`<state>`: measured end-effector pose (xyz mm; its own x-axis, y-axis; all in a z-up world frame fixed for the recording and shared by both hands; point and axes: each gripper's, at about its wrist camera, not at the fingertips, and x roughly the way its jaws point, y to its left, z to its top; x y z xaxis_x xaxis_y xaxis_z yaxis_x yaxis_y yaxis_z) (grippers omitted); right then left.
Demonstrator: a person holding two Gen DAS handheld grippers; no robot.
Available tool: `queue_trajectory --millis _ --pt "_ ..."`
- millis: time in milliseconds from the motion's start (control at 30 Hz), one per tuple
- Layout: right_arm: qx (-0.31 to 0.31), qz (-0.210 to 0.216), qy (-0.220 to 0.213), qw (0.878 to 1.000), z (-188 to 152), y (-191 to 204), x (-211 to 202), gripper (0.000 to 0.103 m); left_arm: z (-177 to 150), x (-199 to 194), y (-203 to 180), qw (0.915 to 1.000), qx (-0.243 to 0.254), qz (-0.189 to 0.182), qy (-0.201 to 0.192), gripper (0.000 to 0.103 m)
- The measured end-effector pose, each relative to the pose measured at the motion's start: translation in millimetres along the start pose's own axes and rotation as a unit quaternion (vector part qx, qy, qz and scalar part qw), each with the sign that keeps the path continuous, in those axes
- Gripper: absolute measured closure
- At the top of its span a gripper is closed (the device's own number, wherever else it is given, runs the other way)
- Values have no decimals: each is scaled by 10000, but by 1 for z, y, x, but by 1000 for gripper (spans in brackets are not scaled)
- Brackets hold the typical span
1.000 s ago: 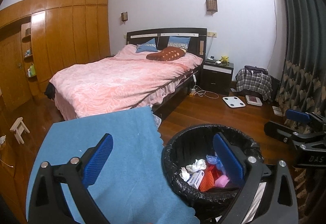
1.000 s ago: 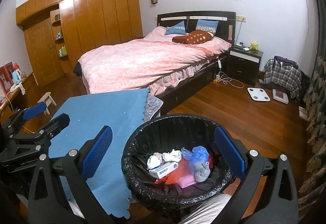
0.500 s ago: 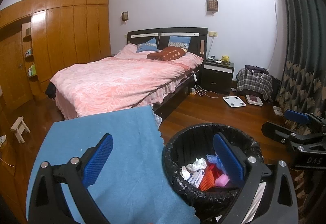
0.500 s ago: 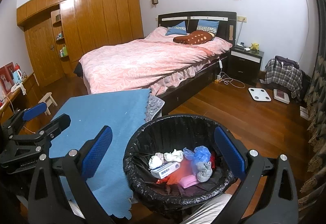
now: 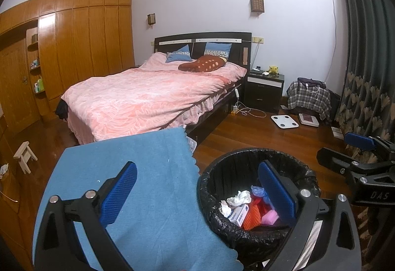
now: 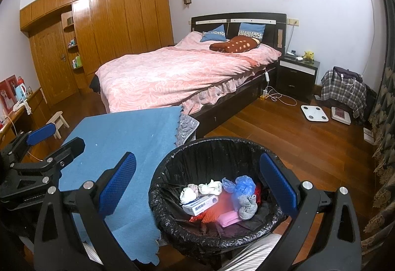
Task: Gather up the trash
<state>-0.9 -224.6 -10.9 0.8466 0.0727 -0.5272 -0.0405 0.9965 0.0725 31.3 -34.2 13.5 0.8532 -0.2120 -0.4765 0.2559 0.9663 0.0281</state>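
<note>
A black-lined trash bin (image 6: 205,147) stands on the wood floor, also seen in the left wrist view (image 5: 214,177). It holds several bits of trash: a white box (image 6: 200,205), crumpled tissues (image 6: 209,185), a blue bag (image 6: 243,184), a grey sock (image 6: 246,205) and a pink item (image 6: 228,218). My right gripper (image 6: 197,182) is open and empty just above the bin. My left gripper (image 5: 197,189) is open and empty over the edge of the blue cloth (image 5: 138,172) and the bin's left rim.
The blue cloth (image 6: 118,132) covers a table left of the bin. A bed with a pink cover (image 6: 177,76) lies beyond. A nightstand (image 6: 296,73), a white scale (image 6: 314,113), a plaid-covered bag (image 6: 343,90) and curtains (image 5: 365,73) are to the right. A small stool (image 6: 58,123) stands at left.
Both grippers have hardly moved; the views have drifted very slightly. Nothing was taken or let go.
</note>
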Motion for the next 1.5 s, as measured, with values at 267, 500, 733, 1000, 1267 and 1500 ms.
queue_trajectory --millis 267,500,733,1000,1267,1500 --pt "-7 6 1 10000 0 1 0 5 -4 0 0 10000 4 10 27 6" --pt "-5 4 7 10000 0 1 0 5 -4 1 1 10000 2 16 32 6" --pt "-1 5 5 10000 0 2 0 5 -4 2 1 10000 -5 16 43 6" --pt "-4 3 7 10000 0 2 0 5 -5 1 1 10000 -3 21 53 6" --pt "-2 3 9 10000 0 2 0 5 -3 3 1 10000 -2 21 60 6" --pt "2 -2 29 10000 0 3 0 5 -8 6 1 9999 -5 18 101 6"
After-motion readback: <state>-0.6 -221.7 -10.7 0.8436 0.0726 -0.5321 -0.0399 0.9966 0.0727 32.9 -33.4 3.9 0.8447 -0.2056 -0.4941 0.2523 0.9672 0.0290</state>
